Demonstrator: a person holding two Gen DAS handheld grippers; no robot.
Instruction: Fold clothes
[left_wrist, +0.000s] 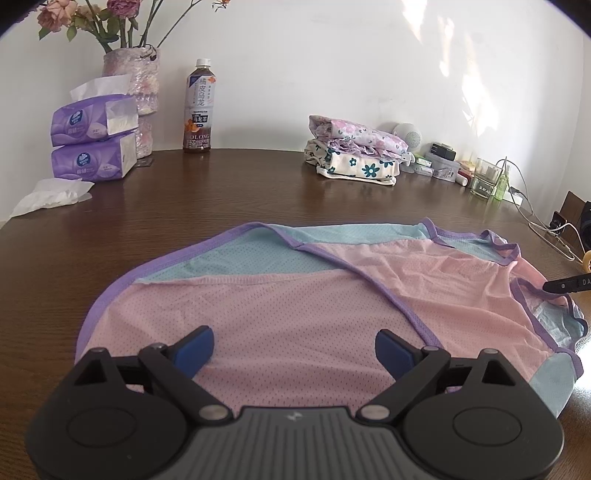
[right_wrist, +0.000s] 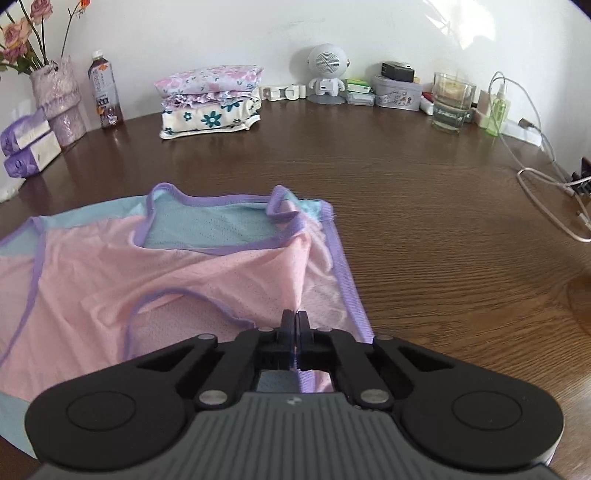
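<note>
A pink mesh sleeveless top (left_wrist: 295, 306) with light blue panels and purple trim lies spread on the dark wooden table (left_wrist: 229, 192). My left gripper (left_wrist: 294, 349) hovers open over its pink middle, blue pads apart with only cloth below. In the right wrist view the same top (right_wrist: 110, 280) lies to the left and ahead. My right gripper (right_wrist: 294, 316) is shut on a pinched ridge of the pink fabric near the purple-trimmed right edge. The right gripper's black tip (left_wrist: 565, 284) shows at the far right of the left wrist view.
A stack of folded floral clothes (right_wrist: 210, 101) sits near the wall. Tissue packs (left_wrist: 92, 144), a vase of flowers (left_wrist: 136, 92) and a tea bottle (left_wrist: 197, 110) stand at the back left. A small robot-shaped speaker (right_wrist: 327, 74), tins, a glass (right_wrist: 450, 101) and cables (right_wrist: 546, 181) line the back right.
</note>
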